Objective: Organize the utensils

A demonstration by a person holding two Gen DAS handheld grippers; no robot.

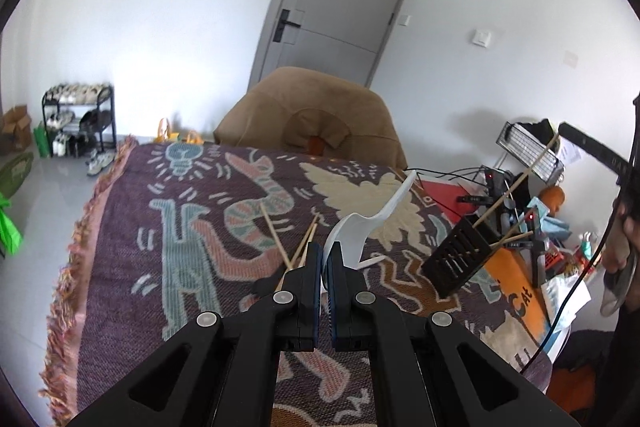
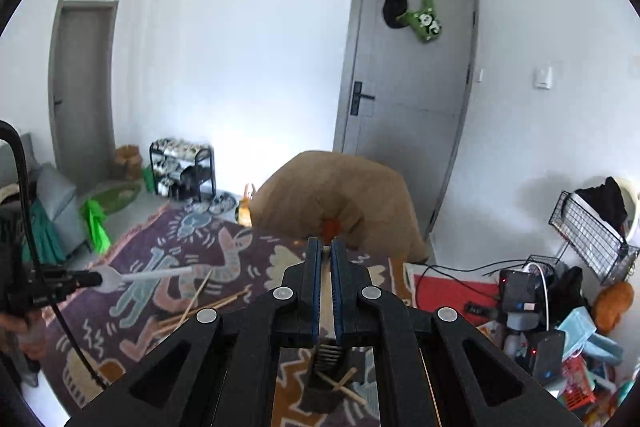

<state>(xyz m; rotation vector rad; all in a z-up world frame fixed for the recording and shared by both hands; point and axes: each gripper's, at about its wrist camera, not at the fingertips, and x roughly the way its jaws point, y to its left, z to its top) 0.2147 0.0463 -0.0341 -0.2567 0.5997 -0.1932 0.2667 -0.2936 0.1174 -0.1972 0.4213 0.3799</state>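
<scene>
Left wrist view: the left gripper, matte black with blue ribbed pads, has its jaws pressed together on the bowl end of a white plastic spoon, whose smooth curved handle runs up and away from the tips. Under it lies a woven purple cloth with cartoon figures and a fringed edge. On the cloth, just left of the spoon, thin pale wooden chopsticks lie loose and crossed. To the spoon's right stands a black slotted utensil holder, tilted in this view, with more chopsticks leaning out of it. Beyond the cloth sits a brown suede-like chair.

In the right wrist view, the right gripper has its jaws nearly together, clamped on a single wooden chopstick that runs lengthwise between the pads, its tip just showing at the fingertips. The holder appears directly below this gripper, two sticks crossed in it.
</scene>
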